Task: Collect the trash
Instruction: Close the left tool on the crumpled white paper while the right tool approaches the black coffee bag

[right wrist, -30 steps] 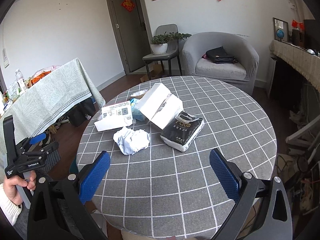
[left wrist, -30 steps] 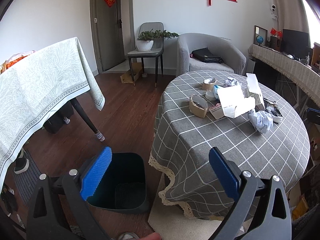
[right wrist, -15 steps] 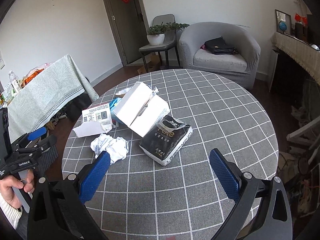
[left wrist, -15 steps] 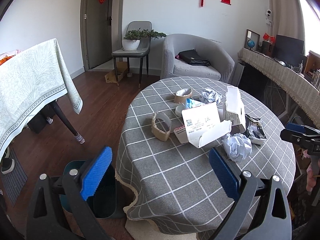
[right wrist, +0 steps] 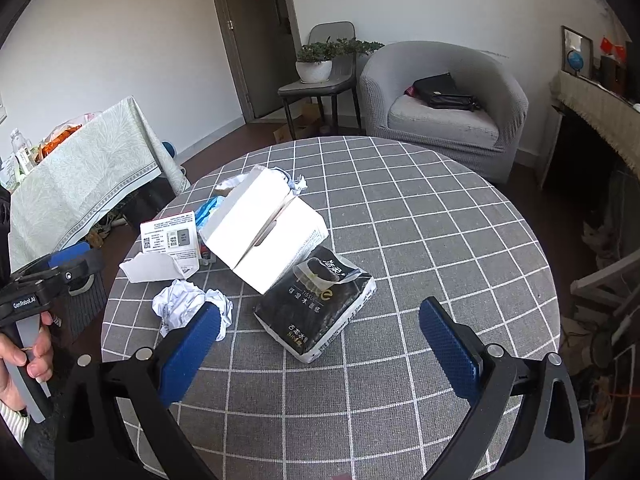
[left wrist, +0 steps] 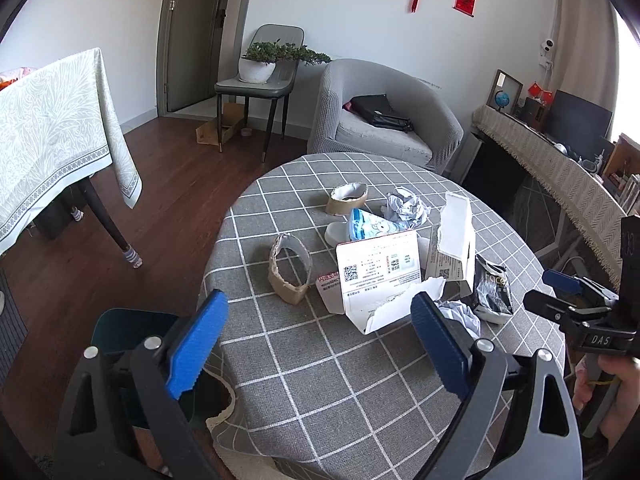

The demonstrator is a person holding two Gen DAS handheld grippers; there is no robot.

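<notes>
Down at the far left of the left wrist view, a dark teal bin (left wrist: 132, 328) is sitting on the floor beside the round checked surface (left wrist: 320, 380), and the right wrist view is not catching it at all. The left hand-held gripper (left wrist: 316, 336) is hovering released over the near edge, its jaws just having been closing a touch with nothing between them. Ahead of it a torn cardboard ring (left wrist: 289, 268) is standing on the cloth, a second ring (left wrist: 347, 199) lying farther back; from the right wrist these are mostly hiding behind the boxes. Next comes the opened white carton with QR labels (left wrist: 380, 276), a blue wrapper (left wrist: 366, 228) behind it, then a crumpled paper ball (left wrist: 406, 206) at the back.

Over in the right wrist view, the person's hand (right wrist: 24, 352) is gripping the other tool's handle at the left edge. A nearer crumpled paper wad (right wrist: 188, 304) is lying just by the left blue pad, possibly touching it, though the angle is making that hard to judge. The big white box (right wrist: 268, 232) is leaning open, and the black tissue pack (right wrist: 316, 304) is resting against it. The right hand-held gripper (right wrist: 320, 344) is spread wide and empty, just short of that pack.
</notes>
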